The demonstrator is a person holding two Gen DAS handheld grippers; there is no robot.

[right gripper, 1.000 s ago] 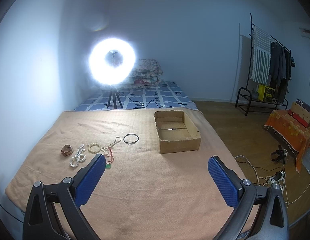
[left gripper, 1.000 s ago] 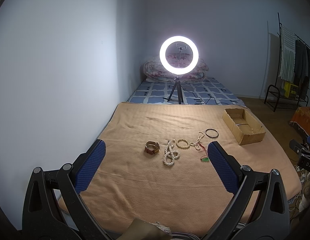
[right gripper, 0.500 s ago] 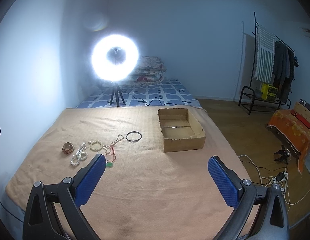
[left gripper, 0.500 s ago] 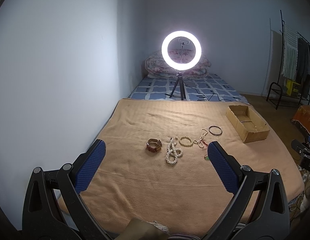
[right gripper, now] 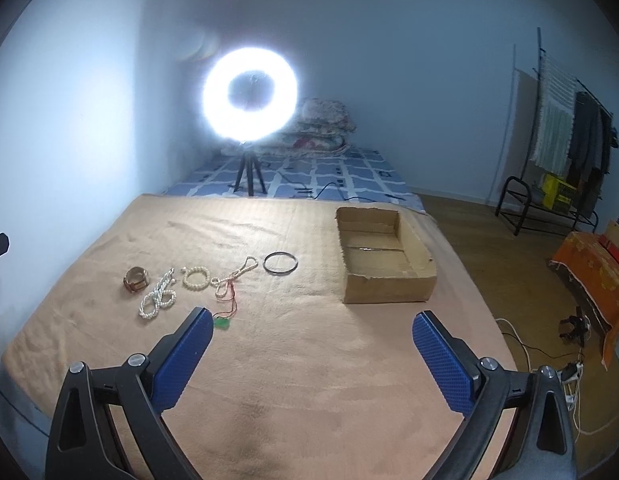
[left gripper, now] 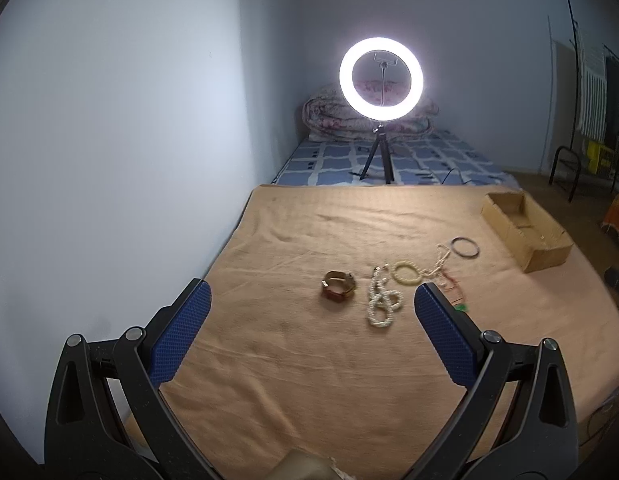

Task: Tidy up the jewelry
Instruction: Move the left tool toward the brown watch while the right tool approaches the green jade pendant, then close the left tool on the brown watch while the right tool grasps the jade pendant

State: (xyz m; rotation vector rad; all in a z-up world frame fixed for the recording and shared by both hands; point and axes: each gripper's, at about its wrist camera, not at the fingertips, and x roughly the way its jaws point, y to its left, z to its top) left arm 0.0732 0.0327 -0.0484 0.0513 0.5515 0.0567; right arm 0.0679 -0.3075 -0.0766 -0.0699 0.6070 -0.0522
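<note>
Jewelry lies in a row on the peach blanket [left gripper: 309, 360]: a brown watch [left gripper: 338, 291] [right gripper: 135, 279], a white pearl necklace [left gripper: 382, 304] [right gripper: 157, 299], a pale bead bracelet [left gripper: 406, 273] [right gripper: 196, 277], a beaded cord [right gripper: 237, 274], a green pendant on red string [right gripper: 222, 321] and a dark bangle [left gripper: 464, 247] [right gripper: 280, 263]. An open cardboard box [left gripper: 525, 232] [right gripper: 383, 256] sits to their right. My left gripper [left gripper: 309, 312] is open and empty, short of the watch. My right gripper [right gripper: 313, 336] is open and empty, between the pendant and the box.
A lit ring light on a tripod [left gripper: 381, 80] [right gripper: 251, 96] stands behind the blanket on a blue checked mattress [right gripper: 309, 176]. A wall runs along the left. A clothes rack [right gripper: 565, 152] and floor cables [right gripper: 549, 356] are at the right.
Both grippers have moved forward toward the jewelry, so the pieces look larger and nearer. Both stay open. Nothing on the blanket has moved.
</note>
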